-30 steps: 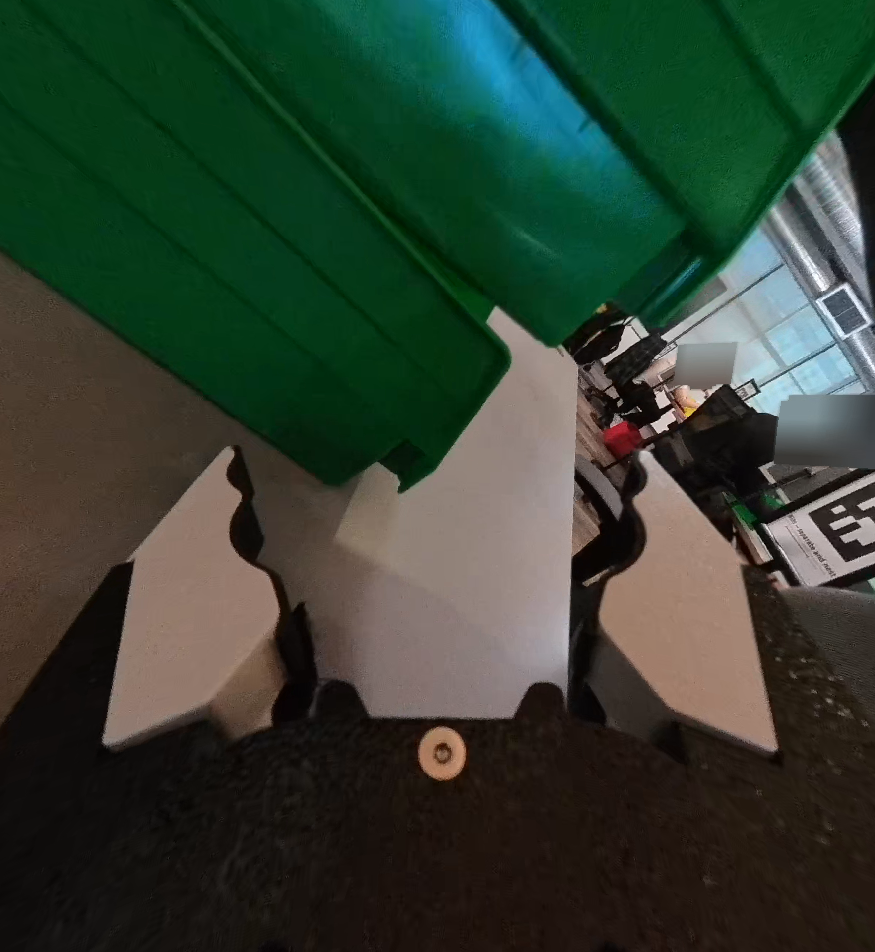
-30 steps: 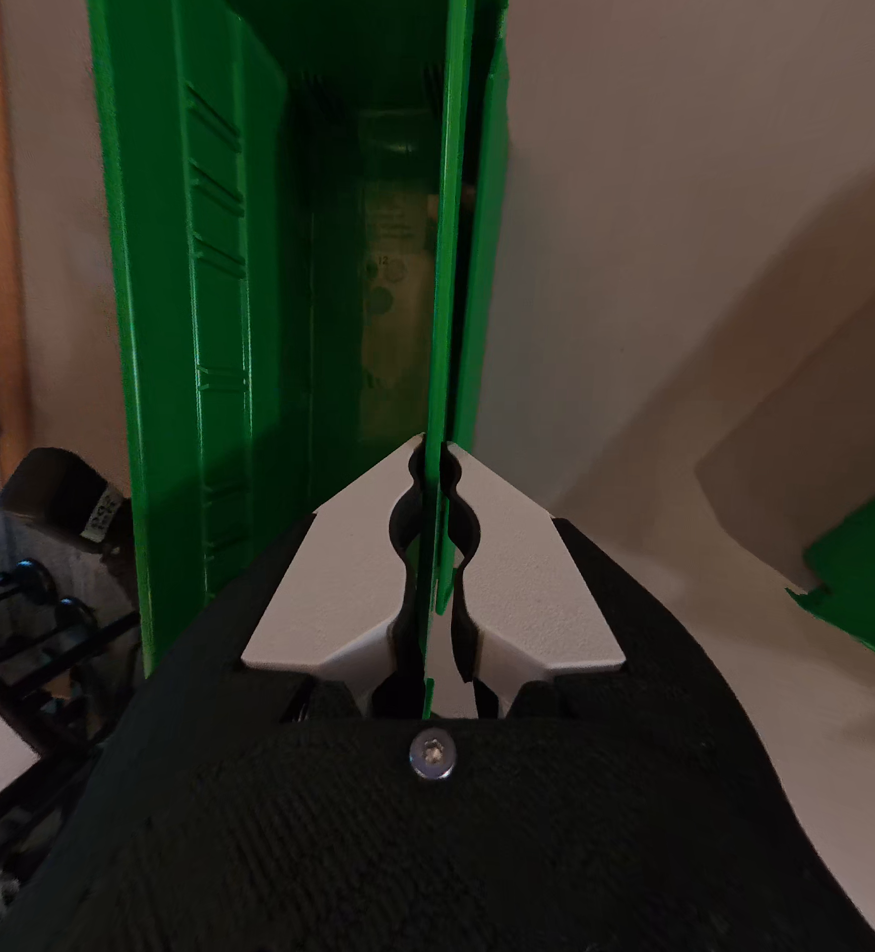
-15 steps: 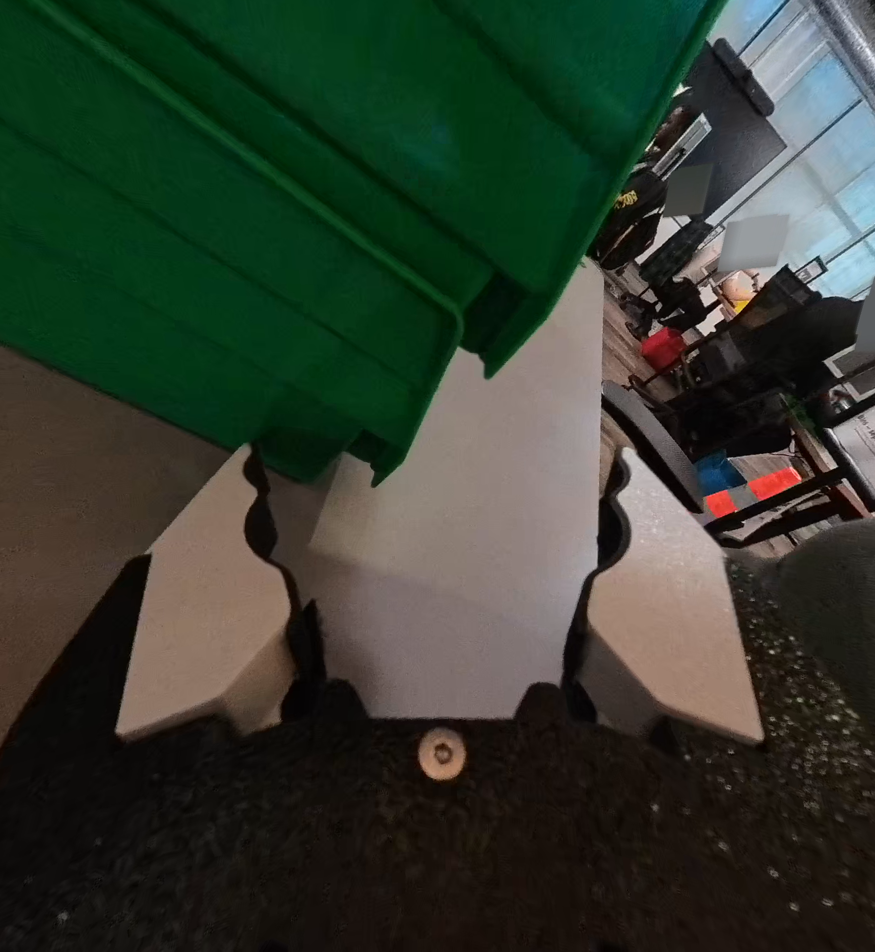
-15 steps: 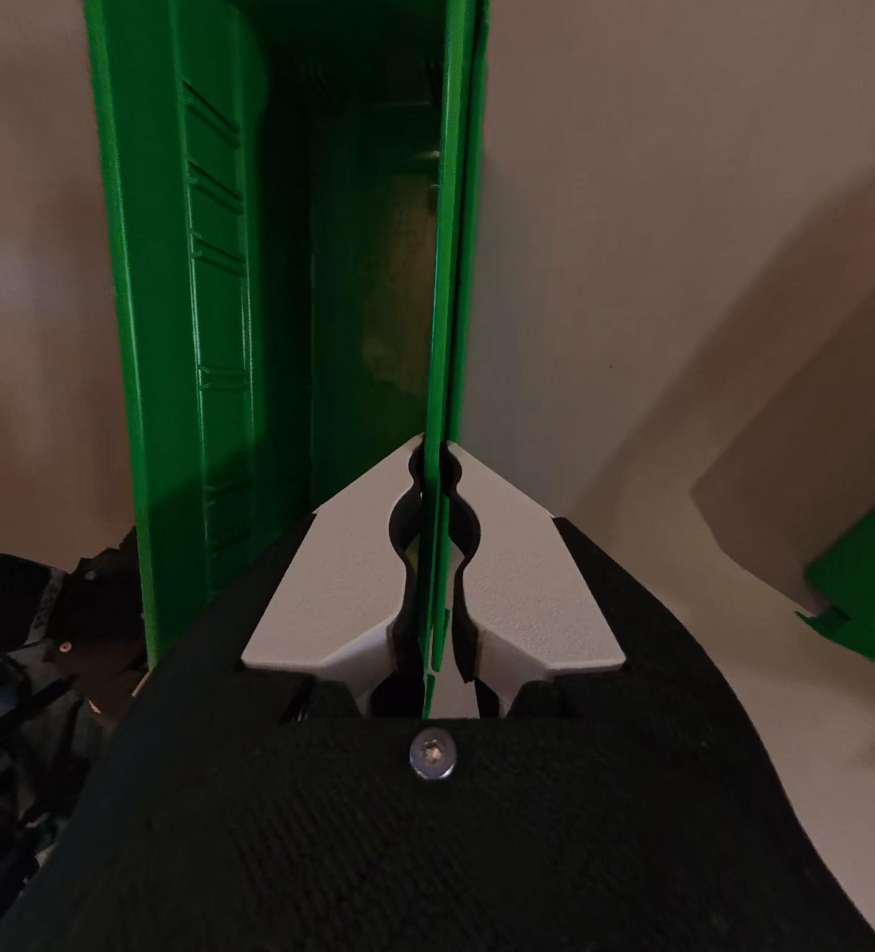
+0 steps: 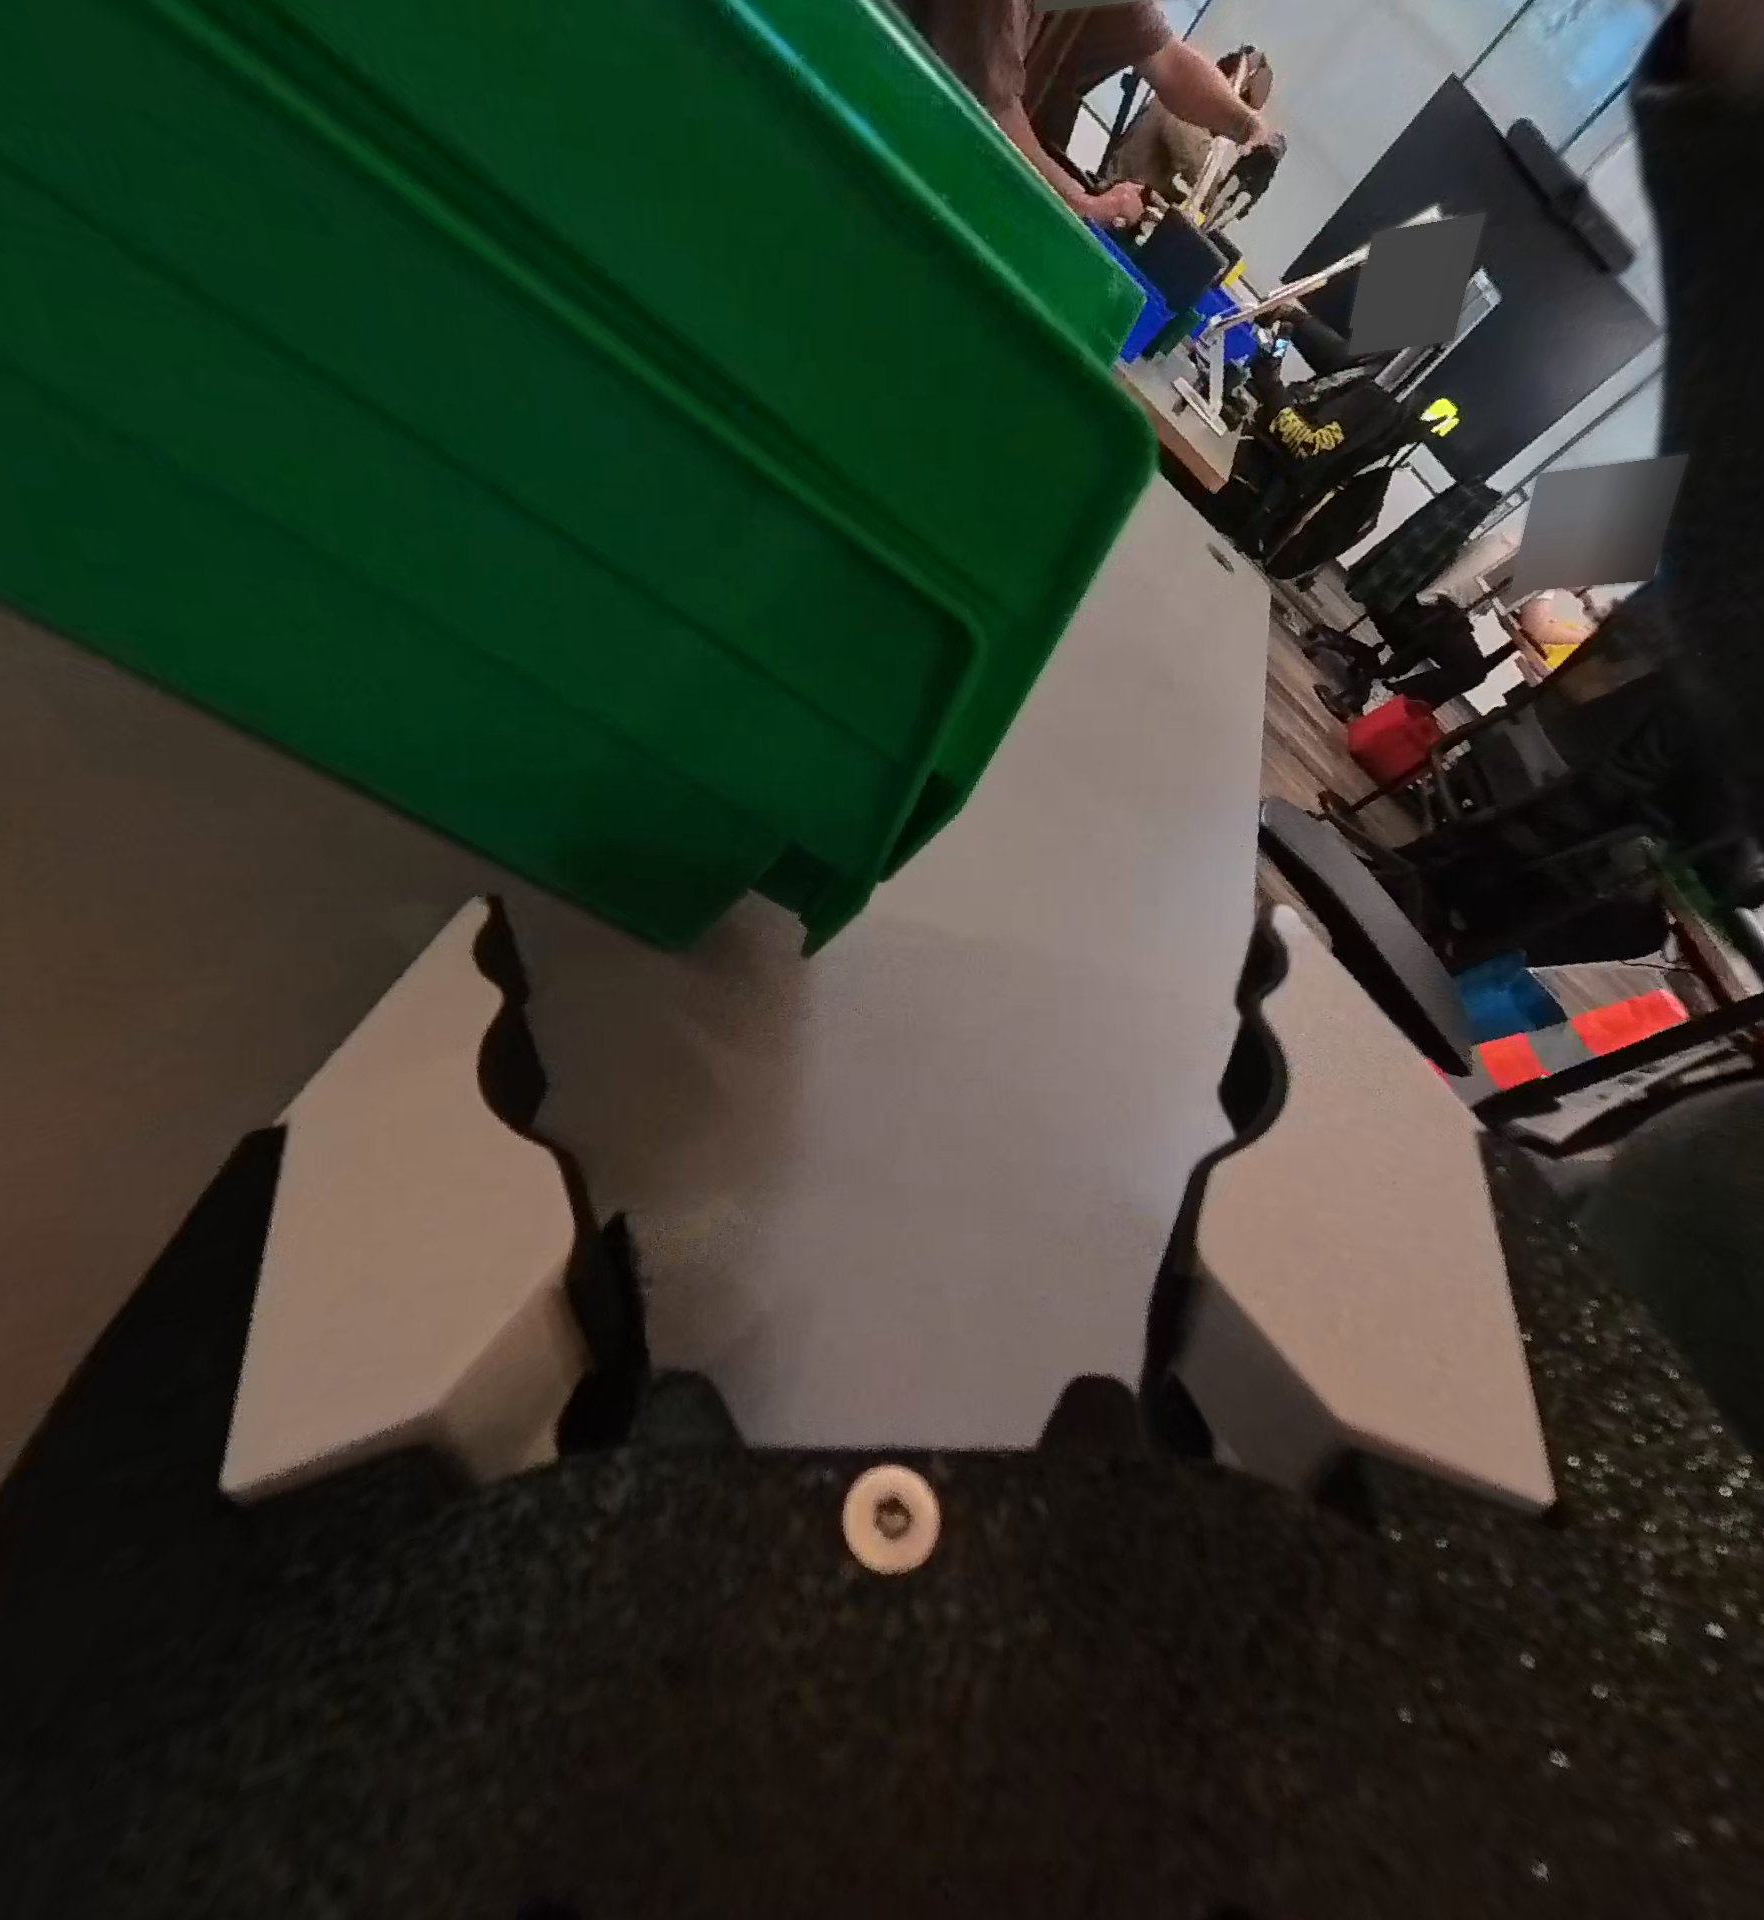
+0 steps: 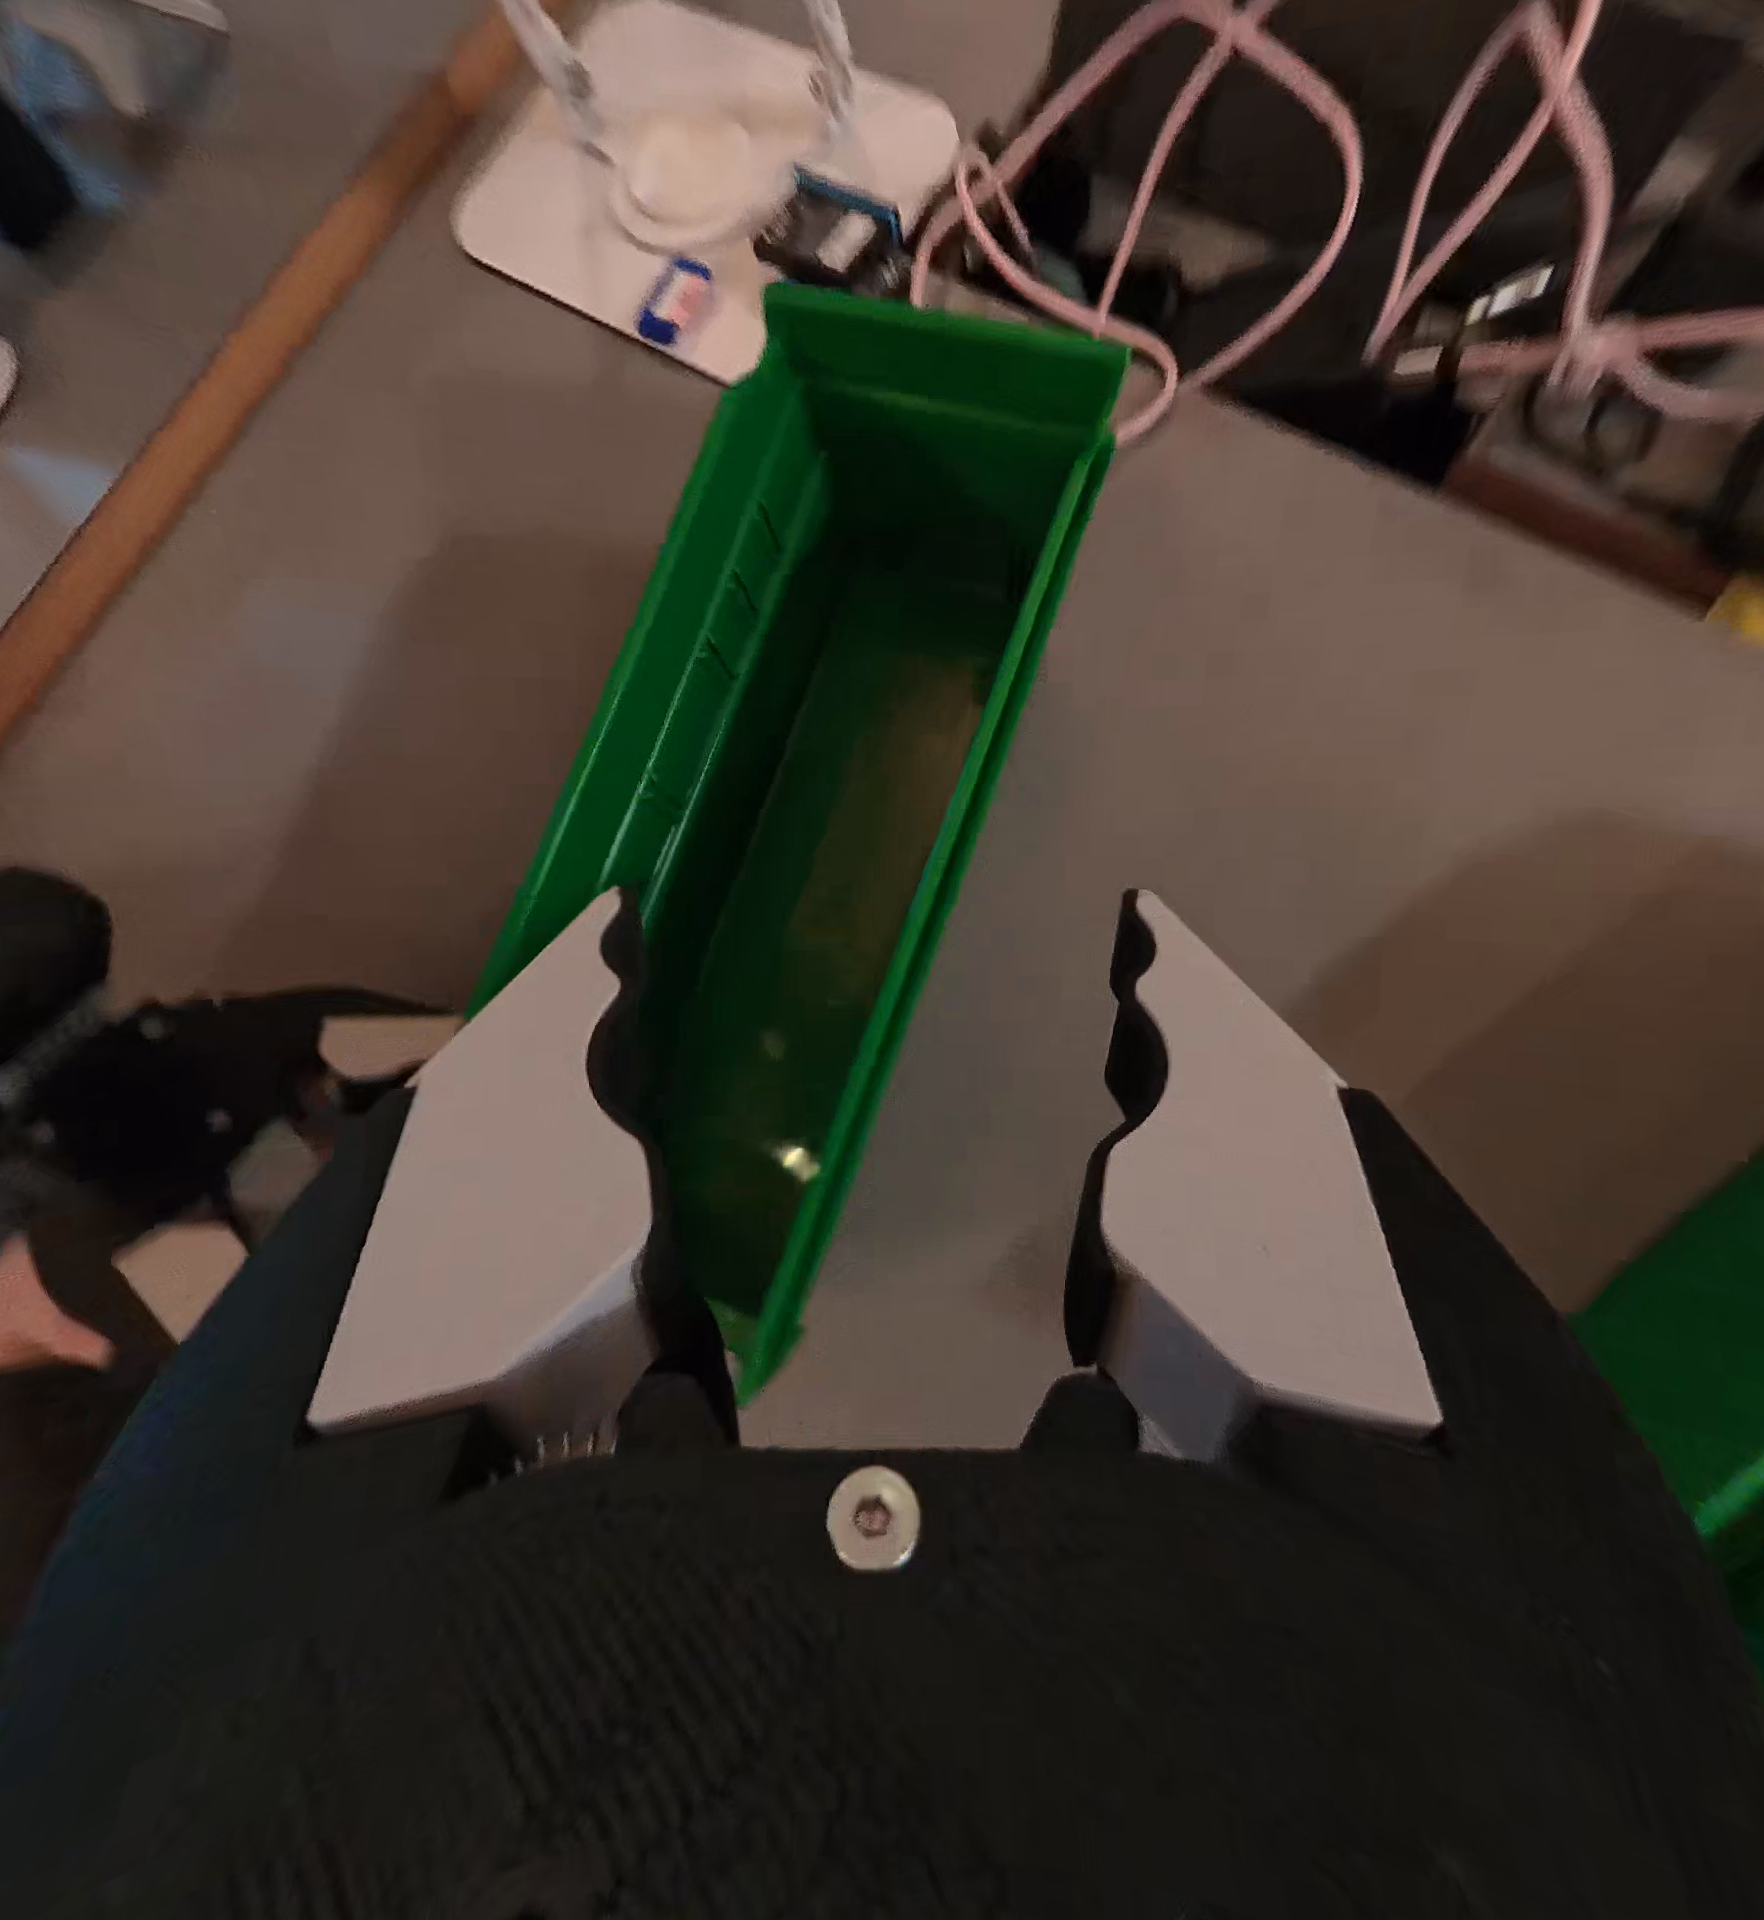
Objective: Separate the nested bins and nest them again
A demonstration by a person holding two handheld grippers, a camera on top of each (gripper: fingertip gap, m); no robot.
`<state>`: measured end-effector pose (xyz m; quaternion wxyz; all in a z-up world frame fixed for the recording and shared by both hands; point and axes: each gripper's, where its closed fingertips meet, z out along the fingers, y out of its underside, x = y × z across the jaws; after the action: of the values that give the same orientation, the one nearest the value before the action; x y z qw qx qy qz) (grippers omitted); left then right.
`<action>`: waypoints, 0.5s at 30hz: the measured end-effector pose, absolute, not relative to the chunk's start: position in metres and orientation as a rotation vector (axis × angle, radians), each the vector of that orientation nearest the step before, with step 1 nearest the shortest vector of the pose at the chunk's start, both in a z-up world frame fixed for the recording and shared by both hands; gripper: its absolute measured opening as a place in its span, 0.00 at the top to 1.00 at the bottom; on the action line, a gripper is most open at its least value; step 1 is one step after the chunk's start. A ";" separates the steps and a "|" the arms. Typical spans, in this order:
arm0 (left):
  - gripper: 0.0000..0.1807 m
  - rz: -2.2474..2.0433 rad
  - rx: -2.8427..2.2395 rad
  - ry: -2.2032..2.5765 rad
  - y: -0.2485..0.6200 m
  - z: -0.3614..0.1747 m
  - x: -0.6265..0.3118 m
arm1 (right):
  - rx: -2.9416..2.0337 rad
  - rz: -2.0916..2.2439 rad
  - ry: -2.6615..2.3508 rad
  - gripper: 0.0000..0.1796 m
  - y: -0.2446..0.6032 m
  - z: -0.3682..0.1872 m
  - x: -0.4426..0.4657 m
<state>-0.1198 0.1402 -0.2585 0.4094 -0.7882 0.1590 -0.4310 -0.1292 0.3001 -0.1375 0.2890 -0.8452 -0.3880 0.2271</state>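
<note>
A long green bin (image 6: 857,831) lies on the grey table (image 6: 1273,727), open side toward me. My right gripper (image 6: 873,904) is open just behind its near end, and the bin's right wall runs between the fingers without being held. In the left wrist view the green bin's ribbed side (image 5: 545,468) fills the upper left; two stepped rims at its corner look like one bin seated in another. My left gripper (image 5: 878,925) is open and empty, with that corner just ahead of its fingertips. It also shows in the right wrist view (image 6: 182,1081). Another green bin (image 6: 1740,1382) sits at the right edge.
A white stand base (image 6: 701,208) and pink cables (image 6: 1273,156) lie beyond the bin's far end. A wooden strip (image 6: 234,395) borders the table on the left. In the left wrist view the table edge (image 5: 1262,727) drops off to chairs, desks and people.
My right gripper has opened, let go of the bin wall and drawn back, so the whole bin now shows. In the left wrist view the two green parts have come together.
</note>
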 end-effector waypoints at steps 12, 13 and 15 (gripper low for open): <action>0.26 -0.993 -1.804 0.261 0.161 -0.238 -0.154 | -1.603 0.045 -1.612 0.48 0.287 -0.183 0.098; 0.25 -0.993 -1.787 0.252 0.162 -0.236 -0.156 | -1.591 -0.028 -1.653 0.49 0.288 -0.195 0.113; 0.26 -0.989 -1.753 0.244 0.163 -0.230 -0.158 | -1.612 -0.131 -1.723 0.49 0.292 -0.219 0.135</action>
<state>-0.1582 0.1625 -0.2301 0.5288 -0.7338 0.1020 -0.4142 0.1350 0.2916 -0.2192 0.3796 -0.6311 -0.6746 -0.0513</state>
